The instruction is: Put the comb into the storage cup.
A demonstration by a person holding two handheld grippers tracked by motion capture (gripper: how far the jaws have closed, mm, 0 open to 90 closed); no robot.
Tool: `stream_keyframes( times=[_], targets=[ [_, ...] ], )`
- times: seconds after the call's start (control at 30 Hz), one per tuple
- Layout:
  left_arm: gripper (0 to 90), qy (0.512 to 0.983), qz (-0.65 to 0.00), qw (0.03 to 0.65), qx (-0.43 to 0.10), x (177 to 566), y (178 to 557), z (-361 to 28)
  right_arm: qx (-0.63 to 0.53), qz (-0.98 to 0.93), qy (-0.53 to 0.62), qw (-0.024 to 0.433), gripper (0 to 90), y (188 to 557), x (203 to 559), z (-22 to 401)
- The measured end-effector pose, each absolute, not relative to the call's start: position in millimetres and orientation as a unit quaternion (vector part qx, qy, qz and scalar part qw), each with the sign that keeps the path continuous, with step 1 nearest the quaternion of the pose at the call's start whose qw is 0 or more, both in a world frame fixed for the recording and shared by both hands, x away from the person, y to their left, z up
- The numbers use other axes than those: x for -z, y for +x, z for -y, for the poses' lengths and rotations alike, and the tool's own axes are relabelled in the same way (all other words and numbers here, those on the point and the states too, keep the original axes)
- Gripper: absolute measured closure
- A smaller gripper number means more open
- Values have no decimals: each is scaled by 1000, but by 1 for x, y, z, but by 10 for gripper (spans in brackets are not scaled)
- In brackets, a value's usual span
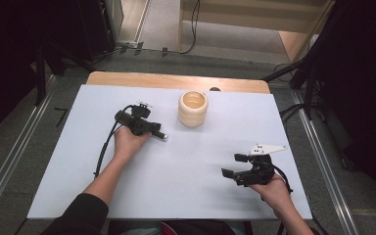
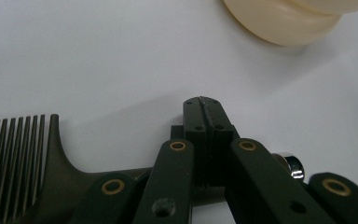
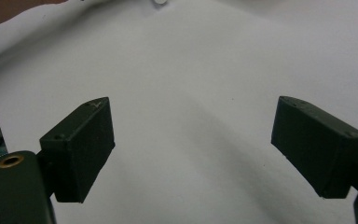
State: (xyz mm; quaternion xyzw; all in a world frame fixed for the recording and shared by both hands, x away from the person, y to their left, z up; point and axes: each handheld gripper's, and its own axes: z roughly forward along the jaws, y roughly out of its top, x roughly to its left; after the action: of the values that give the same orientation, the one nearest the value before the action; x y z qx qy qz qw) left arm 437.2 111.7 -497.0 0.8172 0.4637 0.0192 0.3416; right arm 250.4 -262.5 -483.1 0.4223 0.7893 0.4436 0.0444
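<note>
A dark comb (image 2: 60,172) lies flat on the white table (image 1: 186,166), teeth to the left in the left gripper view. Its handle runs under my left gripper (image 2: 206,109) and ends in a shiny metal tip (image 2: 294,165). The left gripper's jaws are shut against each other with nothing between the pads, and they sit just over the handle. In the high view the left gripper (image 1: 144,126) rests left of centre, the comb's metal tip (image 1: 164,137) poking out to its right. My right gripper (image 1: 233,165) stands open over bare table at the front right, its jaws (image 3: 191,140) wide apart and empty.
A cream ribbed cup (image 1: 193,108) stands upright at the back middle of the table, a short way right of and beyond the left gripper; its base (image 2: 284,23) shows in the left gripper view. A wooden strip (image 1: 176,80) edges the far side.
</note>
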Motion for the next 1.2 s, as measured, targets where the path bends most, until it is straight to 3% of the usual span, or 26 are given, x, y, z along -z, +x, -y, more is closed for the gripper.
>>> stream_keyframes(
  times=[1.2],
  targets=[
    [900,838,-447,312,-5,490,399,-144,-444,-789,422,46,115,252,482,264]
  ],
)
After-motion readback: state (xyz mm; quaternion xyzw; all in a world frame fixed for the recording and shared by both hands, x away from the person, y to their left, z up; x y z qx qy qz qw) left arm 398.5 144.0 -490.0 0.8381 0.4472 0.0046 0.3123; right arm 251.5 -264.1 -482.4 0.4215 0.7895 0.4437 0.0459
